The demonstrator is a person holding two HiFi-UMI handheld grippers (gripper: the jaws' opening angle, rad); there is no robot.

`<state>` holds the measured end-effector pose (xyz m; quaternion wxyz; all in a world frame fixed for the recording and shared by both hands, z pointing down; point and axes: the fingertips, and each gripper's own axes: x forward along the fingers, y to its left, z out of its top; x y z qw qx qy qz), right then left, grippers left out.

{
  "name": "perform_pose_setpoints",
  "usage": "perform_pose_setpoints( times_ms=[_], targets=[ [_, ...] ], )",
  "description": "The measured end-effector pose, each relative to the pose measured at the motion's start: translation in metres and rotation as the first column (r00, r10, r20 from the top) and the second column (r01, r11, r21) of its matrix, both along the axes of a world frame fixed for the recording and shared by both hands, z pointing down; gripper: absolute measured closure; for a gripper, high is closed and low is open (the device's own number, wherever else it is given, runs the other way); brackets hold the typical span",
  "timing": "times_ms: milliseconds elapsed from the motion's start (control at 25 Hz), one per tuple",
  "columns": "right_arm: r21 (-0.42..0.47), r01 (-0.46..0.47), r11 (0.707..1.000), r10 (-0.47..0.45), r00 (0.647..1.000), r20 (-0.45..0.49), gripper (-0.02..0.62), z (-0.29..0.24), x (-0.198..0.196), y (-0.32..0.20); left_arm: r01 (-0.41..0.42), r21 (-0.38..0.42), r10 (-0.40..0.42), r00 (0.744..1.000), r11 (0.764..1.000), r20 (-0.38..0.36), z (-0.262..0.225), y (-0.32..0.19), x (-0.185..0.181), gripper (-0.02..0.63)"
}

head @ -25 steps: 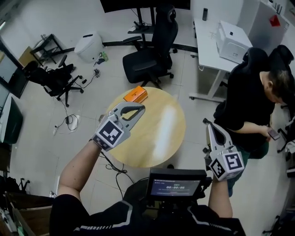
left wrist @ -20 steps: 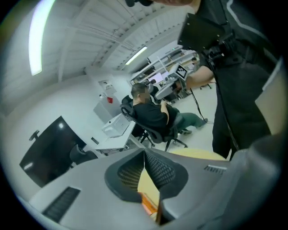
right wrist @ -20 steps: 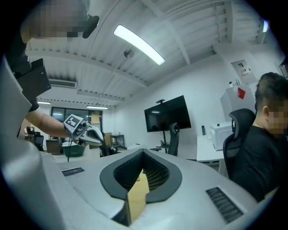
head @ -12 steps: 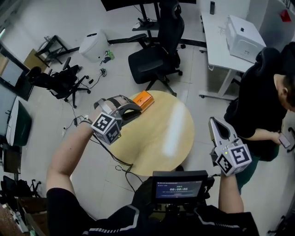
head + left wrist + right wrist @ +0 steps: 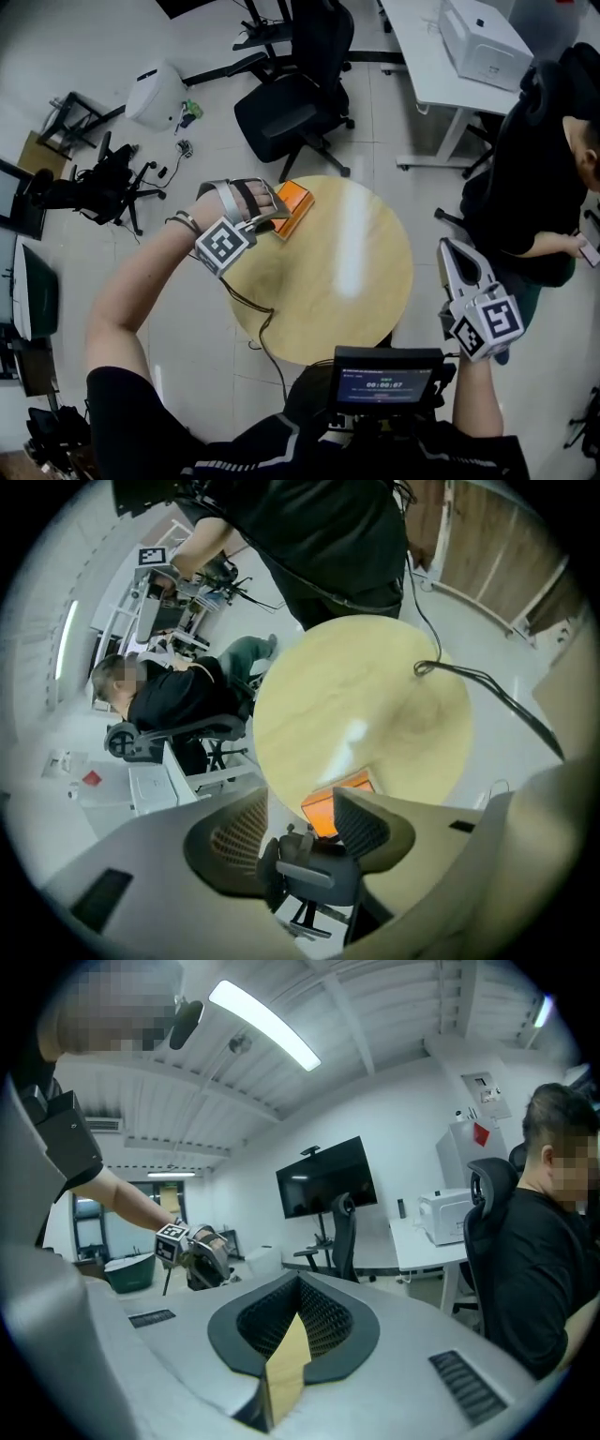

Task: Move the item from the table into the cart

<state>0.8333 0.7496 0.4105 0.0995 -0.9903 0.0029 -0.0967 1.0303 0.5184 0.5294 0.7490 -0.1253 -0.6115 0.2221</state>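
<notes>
Grey jaws of the left gripper stand apart and have just been opening, angled down at the far left edge of a round wooden table. In the left gripper view an orange box shows in the gap between the two jaw tips, partly hidden behind one mesh pad, and neither pad presses on it. From the head view the orange box lies flat on the table right at that rim, with the gripper's tips over its near end. The person's bare left forearm reaches in from the lower left, and the marker cube rides behind the hand.

Across the table, well apart from the box, the right gripper hangs just off the right rim. Its jaws are closed together and hold nothing, as the right gripper view shows, with only a thin pale wedge at their seam. That view points nearly level across the room and catches the left gripper in the distance.

A dark cable trails off the table's near edge. A small screen sits at the person's chest. Beyond the table stands a black office chair. To the right a person in black sits by a white desk with a white printer. A white appliance rests on the floor at upper left.
</notes>
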Motion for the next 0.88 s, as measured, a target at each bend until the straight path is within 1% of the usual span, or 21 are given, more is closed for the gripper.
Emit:
perform_pose_setpoints(
  times_ms=[80,120,160,200,240,280,320,360,400,440,480,520,560,600,640,680,720,760,800,840,880],
  targets=[
    [0.004,-0.004,1.0,0.004,1.0,0.022,0.609,0.016,0.014,-0.007,-0.021,0.043,0.022,1.0,0.999,-0.014,0.022,-0.002,0.023,0.362],
    [0.005,-0.008,1.0,0.007,1.0,0.031,0.609,0.023,0.02,-0.01,-0.012,0.05,0.012,1.0,0.999,-0.004,0.036,-0.002,0.036,0.353],
    [0.004,-0.014,1.0,0.014,0.999,0.037,0.609,0.028,0.026,-0.012,0.022,0.052,-0.023,0.999,0.998,0.022,0.049,-0.001,0.047,0.345],
    [0.001,-0.022,1.0,0.022,0.999,0.042,0.609,0.031,0.032,-0.014,0.079,0.057,-0.083,0.995,0.995,0.059,0.059,0.0,0.057,0.333],
    [-0.003,-0.029,1.0,0.029,0.999,0.046,0.609,0.034,0.038,-0.014,0.151,0.064,-0.157,0.983,0.986,0.1,0.066,0.001,0.066,0.327],
    [-0.008,-0.035,0.999,0.036,0.998,0.05,0.609,0.036,0.042,-0.014,0.228,0.074,-0.237,0.961,0.971,0.14,0.072,0.003,0.075,0.316],
    [-0.012,-0.04,0.999,0.04,0.998,0.053,0.609,0.038,0.046,-0.013,0.305,0.083,-0.315,0.933,0.949,0.176,0.077,0.006,0.082,0.305],
    [-0.015,-0.044,0.999,0.045,0.997,0.056,0.609,0.041,0.049,-0.011,0.378,0.09,-0.388,0.898,0.921,0.205,0.082,0.01,0.09,0.295],
    [-0.017,-0.048,0.999,0.049,0.997,0.058,0.609,0.043,0.051,-0.008,0.447,0.096,-0.457,0.861,0.889,0.224,0.086,0.014,0.097,0.288],
    [-0.018,-0.051,0.999,0.052,0.997,0.06,0.609,0.046,0.053,-0.006,0.513,0.106,-0.523,0.819,0.852,0.236,0.09,0.018,0.104,0.282],
    [-0.017,-0.054,0.998,0.055,0.997,0.062,0.609,0.048,0.053,-0.005,0.578,0.123,-0.589,0.769,0.807,0.248,0.094,0.02,0.109,0.282],
    [-0.015,-0.056,0.998,0.057,0.996,0.065,0.609,0.05,0.054,-0.003,0.642,0.15,-0.656,0.707,0.752,0.266,0.098,0.021,0.111,0.281],
    [-0.013,-0.058,0.998,0.058,0.996,0.067,0.609,0.052,0.054,-0.001,0.703,0.186,-0.722,0.627,0.686,0.292,0.1,0.023,0.111,0.272],
    [-0.01,-0.058,0.998,0.059,0.996,0.069,0.609,0.054,0.053,0.002,0.761,0.228,-0.784,0.529,0.608,0.326,0.102,0.027,0.11,0.27],
    [-0.006,-0.057,0.998,0.057,0.996,0.068,0.609,0.056,0.053,0.005,0.81,0.269,-0.834,0.417,0.522,0.362,0.103,0.032,0.109,0.268],
    [0.0,-0.054,0.999,0.054,0.997,0.064,0.609,0.057,0.054,0.007,0.848,0.304,-0.868,0.303,0.434,0.393,0.105,0.037,0.109,0.268],
    [0.006,-0.047,0.999,0.047,0.997,0.056,0.609,0.057,0.056,0.008,0.875,0.334,-0.889,0.196,0.349,0.414,0.107,0.039,0.112,0.268],
    [0.011,-0.039,0.999,0.038,0.998,0.048,0.609,0.057,0.058,0.008,0.892,0.364,-0.899,0.097,0.268,0.426,0.112,0.04,0.115,0.247],
    [0.013,-0.029,0.999,0.029,0.999,0.041,0.609,0.056,0.06,0.008,0.897,0.399,-0.903,0.0,0.19,0.43,0.12,0.038,0.116,0.232],
    [0.014,-0.021,1.0,0.02,0.999,0.038,0.609,0.055,0.062,0.008,0.891,0.437,-0.9,-0.09,0.118,0.427,0.129,0.036,0.116,0.22],
    [0.015,-0.015,1.0,0.014,0.999,0.037,0.609,0.056,0.063,0.009,0.883,0.466,-0.895,-0.16,0.058,0.416,0.138,0.034,0.114,0.206]
  ],
)
